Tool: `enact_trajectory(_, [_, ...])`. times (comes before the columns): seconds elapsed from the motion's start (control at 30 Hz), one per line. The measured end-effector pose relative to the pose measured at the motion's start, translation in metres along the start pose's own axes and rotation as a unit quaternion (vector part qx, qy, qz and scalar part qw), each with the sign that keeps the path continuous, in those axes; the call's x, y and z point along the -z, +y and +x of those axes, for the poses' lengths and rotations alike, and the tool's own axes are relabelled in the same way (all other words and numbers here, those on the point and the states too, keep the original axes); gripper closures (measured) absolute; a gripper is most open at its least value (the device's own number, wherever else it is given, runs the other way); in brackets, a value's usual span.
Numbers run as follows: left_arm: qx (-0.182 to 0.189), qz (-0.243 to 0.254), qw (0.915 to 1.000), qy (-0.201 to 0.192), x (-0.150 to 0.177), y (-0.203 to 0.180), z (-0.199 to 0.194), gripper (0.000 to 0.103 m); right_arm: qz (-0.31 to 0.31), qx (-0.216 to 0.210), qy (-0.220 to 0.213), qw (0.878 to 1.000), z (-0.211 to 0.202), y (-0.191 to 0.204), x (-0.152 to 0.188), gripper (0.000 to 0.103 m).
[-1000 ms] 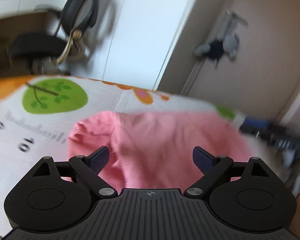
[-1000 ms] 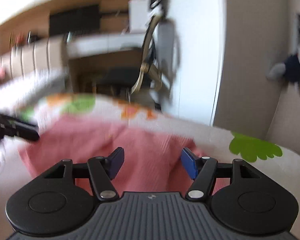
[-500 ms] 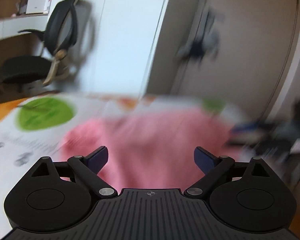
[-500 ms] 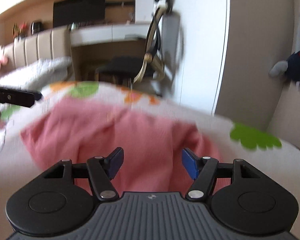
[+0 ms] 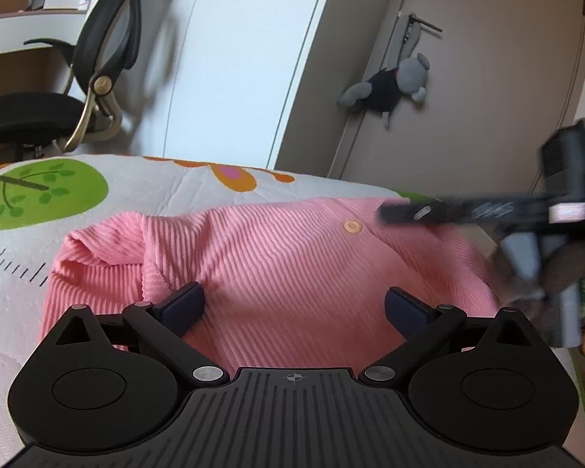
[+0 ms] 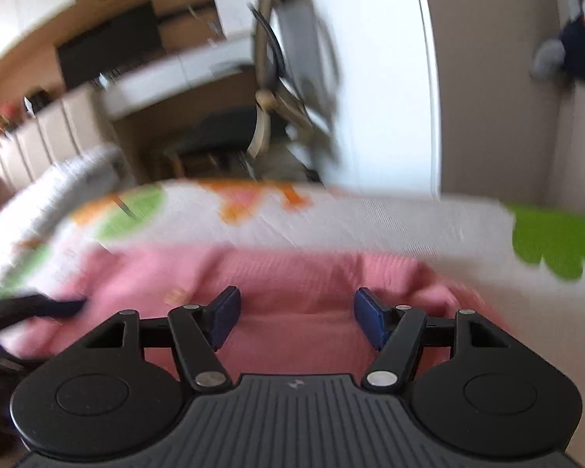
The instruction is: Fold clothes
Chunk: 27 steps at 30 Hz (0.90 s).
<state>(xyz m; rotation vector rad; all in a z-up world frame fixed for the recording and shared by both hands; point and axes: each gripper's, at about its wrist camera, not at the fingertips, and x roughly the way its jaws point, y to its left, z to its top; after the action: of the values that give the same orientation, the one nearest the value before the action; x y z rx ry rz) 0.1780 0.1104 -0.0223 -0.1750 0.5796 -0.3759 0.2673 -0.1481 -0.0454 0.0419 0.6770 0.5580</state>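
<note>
A pink ribbed garment [image 5: 292, 265] with a small tan button [image 5: 352, 226] lies bunched on a white printed mat [image 5: 167, 191]. My left gripper [image 5: 294, 306] is open and empty, just above the garment's near part. My right gripper [image 6: 296, 318] is open and empty above the same garment [image 6: 292, 277], which is blurred in that view. The right gripper also shows in the left wrist view [image 5: 487, 210] over the garment's right edge. The left gripper shows at the left edge of the right wrist view [image 6: 35, 306].
The mat has green [image 5: 39, 191] and orange [image 5: 230, 173] prints and ends a little beyond the garment. A black office chair [image 5: 78, 89] and a desk stand behind it on the left. A grey plush toy [image 5: 390, 82] hangs on the door at the back right.
Both grippers have moved over the garment and stay open. The right gripper now reaches across the garment's right edge in the left wrist view. The garment lies about where it was.
</note>
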Motion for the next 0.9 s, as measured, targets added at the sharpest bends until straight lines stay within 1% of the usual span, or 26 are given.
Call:
enact_trajectory(0.07, [0.001,-0.001,1.0,-0.002,0.001,0.0,-0.002,0.002,0.004,0.008,-0.001,1.0,-0.005,0.001,-0.001,0.036])
enact_trajectory(0.13, [0.002,-0.004,1.0,-0.004,0.001,-0.001,-0.003,0.001,-0.016,0.029,-0.012,0.999,-0.02,0.011,0.0,0.037])
enact_trajectory(0.2, [0.004,-0.006,1.0,-0.004,0.0,-0.001,-0.003,0.0,-0.056,0.031,-0.029,0.997,-0.039,0.025,0.006,0.036])
enact_trajectory(0.23, [0.005,-0.006,1.0,-0.004,0.0,-0.001,-0.003,0.0,-0.079,0.03,-0.03,0.996,-0.045,0.033,0.01,0.036])
enact_trajectory(0.27, [0.005,-0.007,1.0,-0.004,0.0,-0.001,-0.003,0.0,-0.103,0.027,-0.028,0.994,-0.049,0.041,0.015,0.033])
enact_trajectory(0.3, [0.006,-0.008,0.9999,-0.004,0.0,0.0,-0.003,0.0,-0.127,0.034,-0.028,0.991,-0.048,0.048,0.02,0.029])
enact_trajectory(0.37, [0.007,-0.009,0.9999,-0.005,0.0,0.0,-0.003,0.0,-0.175,0.053,-0.028,0.983,-0.044,0.061,0.033,0.029])
enact_trajectory(0.47, [0.009,-0.011,0.9999,-0.006,0.0,0.001,-0.003,0.0,-0.245,0.082,-0.027,0.966,-0.038,0.081,0.052,0.029])
enact_trajectory(0.6, [0.01,-0.012,0.9999,-0.007,0.0,0.001,-0.002,0.0,-0.293,0.058,-0.033,0.954,-0.049,0.097,0.049,0.028])
enact_trajectory(0.63, [0.01,-0.012,0.9998,-0.007,0.0,0.001,-0.002,0.0,-0.298,0.058,-0.042,0.952,-0.054,0.099,0.047,0.028])
enact_trajectory(0.73, [0.011,-0.014,0.9998,-0.008,0.0,0.002,-0.002,0.0,-0.282,0.068,-0.079,0.954,-0.064,0.099,0.033,0.027])
enact_trajectory(0.8, [0.012,-0.015,0.9998,-0.009,0.0,0.003,-0.002,0.0,-0.262,0.072,-0.093,0.958,-0.063,0.095,0.022,0.026])
enact_trajectory(0.83, [0.013,-0.015,0.9998,-0.009,0.0,0.003,-0.002,0.0,-0.247,0.069,-0.095,0.962,-0.061,0.092,0.016,0.026])
enact_trajectory(0.9, [0.012,-0.014,0.9998,-0.009,0.0,0.003,-0.002,0.0,-0.219,0.05,-0.085,0.971,-0.051,0.085,0.007,0.026])
